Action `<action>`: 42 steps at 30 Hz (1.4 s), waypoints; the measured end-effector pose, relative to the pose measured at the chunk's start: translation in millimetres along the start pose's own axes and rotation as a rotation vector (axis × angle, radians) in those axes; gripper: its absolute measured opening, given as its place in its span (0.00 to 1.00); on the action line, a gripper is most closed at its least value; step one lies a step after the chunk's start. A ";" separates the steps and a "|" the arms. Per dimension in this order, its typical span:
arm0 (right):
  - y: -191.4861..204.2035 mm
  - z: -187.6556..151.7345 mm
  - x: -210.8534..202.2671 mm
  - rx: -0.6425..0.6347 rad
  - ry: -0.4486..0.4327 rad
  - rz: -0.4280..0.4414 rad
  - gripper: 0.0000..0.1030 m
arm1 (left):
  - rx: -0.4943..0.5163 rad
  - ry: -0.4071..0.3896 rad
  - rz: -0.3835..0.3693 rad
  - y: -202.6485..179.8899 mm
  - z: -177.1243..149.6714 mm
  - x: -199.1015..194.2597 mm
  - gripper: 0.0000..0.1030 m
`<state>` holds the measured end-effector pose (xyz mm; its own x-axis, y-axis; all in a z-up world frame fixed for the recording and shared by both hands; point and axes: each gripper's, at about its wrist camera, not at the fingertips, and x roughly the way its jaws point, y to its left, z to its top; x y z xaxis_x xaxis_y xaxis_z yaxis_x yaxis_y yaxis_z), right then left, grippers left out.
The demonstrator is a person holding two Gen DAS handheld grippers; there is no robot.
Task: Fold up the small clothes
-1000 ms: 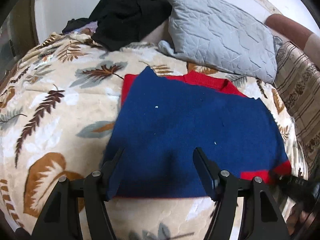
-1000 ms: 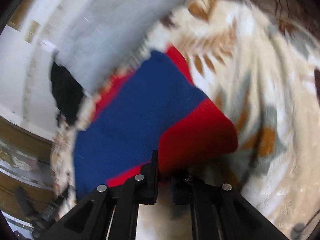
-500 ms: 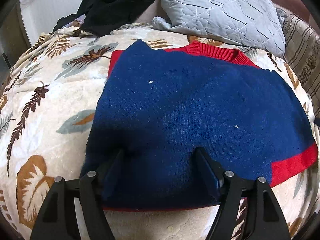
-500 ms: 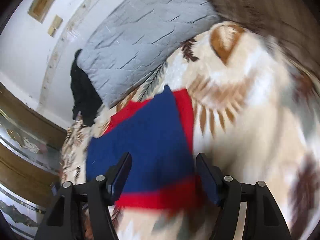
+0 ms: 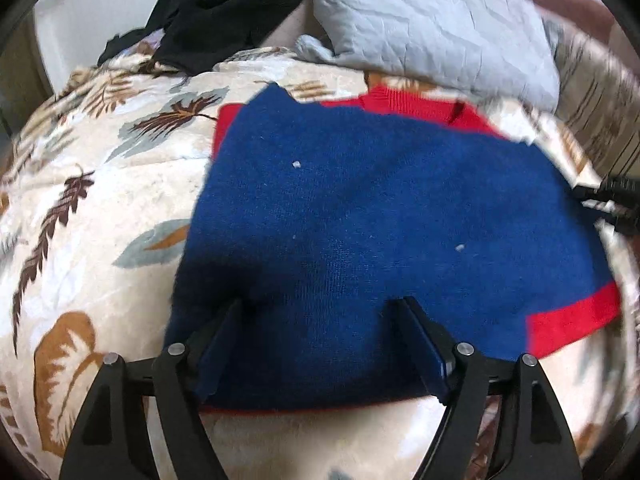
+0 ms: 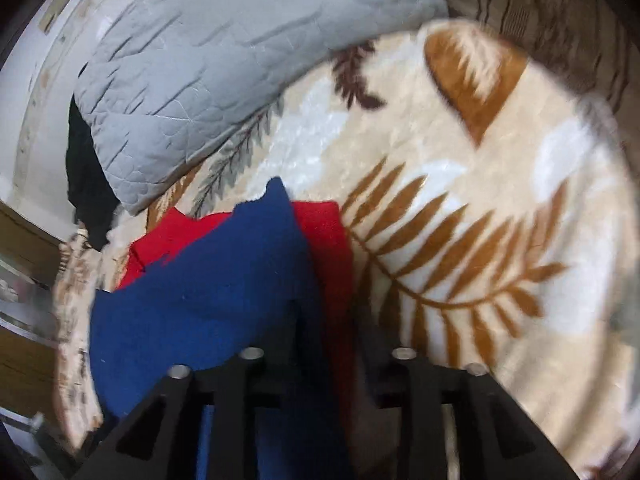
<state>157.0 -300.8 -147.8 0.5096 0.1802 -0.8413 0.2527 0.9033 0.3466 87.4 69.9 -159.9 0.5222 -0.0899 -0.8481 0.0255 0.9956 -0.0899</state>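
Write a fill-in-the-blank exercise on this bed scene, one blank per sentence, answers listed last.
1. The sweater lying on the leaf-print blanket is mostly ____ with red trim.
2. The quilted pillow beyond the sweater is ____ in colour.
3. The heap of clothing left of the pillow is ____.
4. The left hand-held gripper has its jaws spread ____ over the sweater's near edge.

Missing words: blue; grey; black; open
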 end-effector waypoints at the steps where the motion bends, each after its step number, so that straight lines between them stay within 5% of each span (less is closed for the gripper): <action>1: 1.8 -1.8 -11.4 -0.004 -0.020 -0.017 0.57 | -0.016 -0.018 -0.003 3.4 0.2 -6.9 0.77; 5: 23.2 -17.1 -56.3 -0.038 -0.100 0.121 0.59 | -0.063 -0.076 0.019 24.5 -2.2 -27.3 0.77; 7: 38.3 -32.5 -61.2 -0.055 -0.071 0.251 0.70 | -0.082 0.025 0.052 34.9 -5.5 -6.3 0.77; 9: 49.4 -49.5 -45.8 -0.061 0.009 0.364 0.71 | -0.106 0.106 0.066 43.3 -9.9 9.4 0.77; 12: 29.7 -69.3 -5.2 0.038 0.126 0.225 0.65 | -0.137 0.040 0.038 48.4 -8.5 -13.9 0.77; 18: 27.1 -95.0 -55.0 0.091 0.002 0.314 0.69 | -0.099 -0.087 0.023 39.8 9.0 -40.2 0.77; 25: 24.3 -174.8 -30.4 0.248 0.141 0.451 0.69 | -0.058 -0.074 0.001 0.2 29.6 -8.9 0.77; 29: 18.7 -162.2 -21.5 0.329 0.048 0.407 0.69 | 0.006 0.027 0.088 -12.5 25.3 32.6 0.79; 36: -2.2 -142.4 -20.0 0.468 -0.062 0.347 0.69 | 0.007 -0.075 0.047 -21.6 34.9 6.1 0.79; 39: 4.6 -140.0 -20.6 0.460 -0.085 0.325 0.69 | 0.049 0.039 0.088 -25.1 33.0 40.3 0.81; 42: -4.4 -139.1 -28.1 0.450 -0.113 0.294 0.69 | 0.071 0.003 0.103 -28.8 34.3 34.6 0.82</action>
<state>27.2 -255.7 -183.4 0.6906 0.3347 -0.6412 0.4006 0.5611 0.7244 134.0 39.0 -168.7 0.5228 0.0128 -0.8523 0.0324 0.9989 0.0349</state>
